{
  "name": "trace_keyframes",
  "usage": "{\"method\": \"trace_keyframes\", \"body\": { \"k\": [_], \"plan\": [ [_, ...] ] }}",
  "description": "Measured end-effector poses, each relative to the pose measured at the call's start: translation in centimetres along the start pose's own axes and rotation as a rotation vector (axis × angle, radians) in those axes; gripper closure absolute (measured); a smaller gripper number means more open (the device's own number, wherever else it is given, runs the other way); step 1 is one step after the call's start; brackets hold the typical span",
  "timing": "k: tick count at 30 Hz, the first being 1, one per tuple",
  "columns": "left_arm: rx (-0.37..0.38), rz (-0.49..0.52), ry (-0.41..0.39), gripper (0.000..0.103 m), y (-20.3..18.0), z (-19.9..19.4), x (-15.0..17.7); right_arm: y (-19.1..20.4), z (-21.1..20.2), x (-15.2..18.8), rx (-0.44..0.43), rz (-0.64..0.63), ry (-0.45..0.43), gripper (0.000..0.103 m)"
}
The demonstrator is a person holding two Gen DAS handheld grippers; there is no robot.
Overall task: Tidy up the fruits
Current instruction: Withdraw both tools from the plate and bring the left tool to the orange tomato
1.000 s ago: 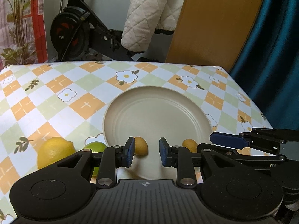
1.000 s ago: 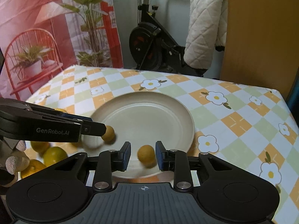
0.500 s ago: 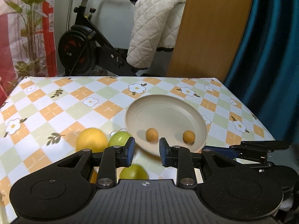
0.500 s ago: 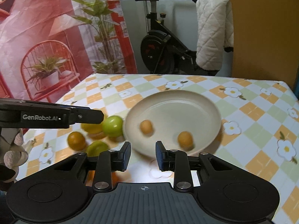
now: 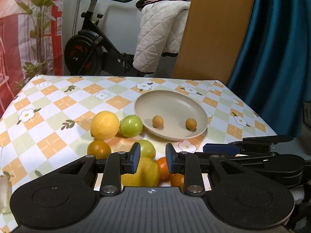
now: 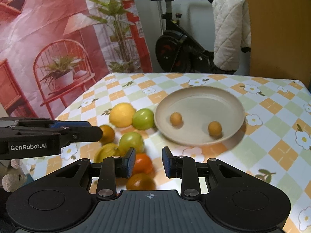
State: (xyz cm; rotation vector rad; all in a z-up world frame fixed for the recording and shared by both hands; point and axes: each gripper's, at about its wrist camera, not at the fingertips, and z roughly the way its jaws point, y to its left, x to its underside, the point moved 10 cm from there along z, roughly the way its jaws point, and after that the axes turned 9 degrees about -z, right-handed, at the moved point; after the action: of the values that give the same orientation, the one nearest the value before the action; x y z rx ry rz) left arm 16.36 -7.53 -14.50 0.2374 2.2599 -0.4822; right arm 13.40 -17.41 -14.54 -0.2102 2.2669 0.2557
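Both tools pulled back from the plate; more fruit in frame now. Left wrist: left tool (image 5: 151,160) released, empty, over the fruit cluster (image 5: 124,136) on the counter (image 5: 58,101); plate (image 5: 171,101) holds two small orange fruits (image 5: 157,121). Right wrist: right tool (image 6: 148,163) released, empty, near an orange (image 6: 143,162).

plate (image 6: 200,99): two small orange fruits (image 6: 176,118) inside | right gripper (image 6: 148,160): fingers apart, empty | left gripper (image 6: 93,131): at left
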Motion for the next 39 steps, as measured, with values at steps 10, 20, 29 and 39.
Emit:
{"method": "trace_keyframes", "body": {
  "k": [10, 20, 29, 39],
  "plan": [
    [0.025, -0.064, 0.073, 0.073, 0.6, 0.1, 3.7, 0.8, -0.5, 1.7, 0.002, -0.006, 0.042, 0.075],
    [0.023, -0.093, 0.095, 0.074, 1.0, 0.5, 4.4, 2.1, -0.4, 3.8, -0.036, -0.007, 0.104, 0.075],
    [0.013, -0.092, 0.100, 0.074, 1.2, 0.8, 4.7, 4.7, 0.7, 4.9, -0.079, -0.071, 0.166, 0.067],
    [-0.001, -0.089, 0.101, 0.074, 1.3, 0.9, 4.9, 4.9, 2.0, 6.0, -0.066, -0.084, 0.209, 0.067]
  ]
}}
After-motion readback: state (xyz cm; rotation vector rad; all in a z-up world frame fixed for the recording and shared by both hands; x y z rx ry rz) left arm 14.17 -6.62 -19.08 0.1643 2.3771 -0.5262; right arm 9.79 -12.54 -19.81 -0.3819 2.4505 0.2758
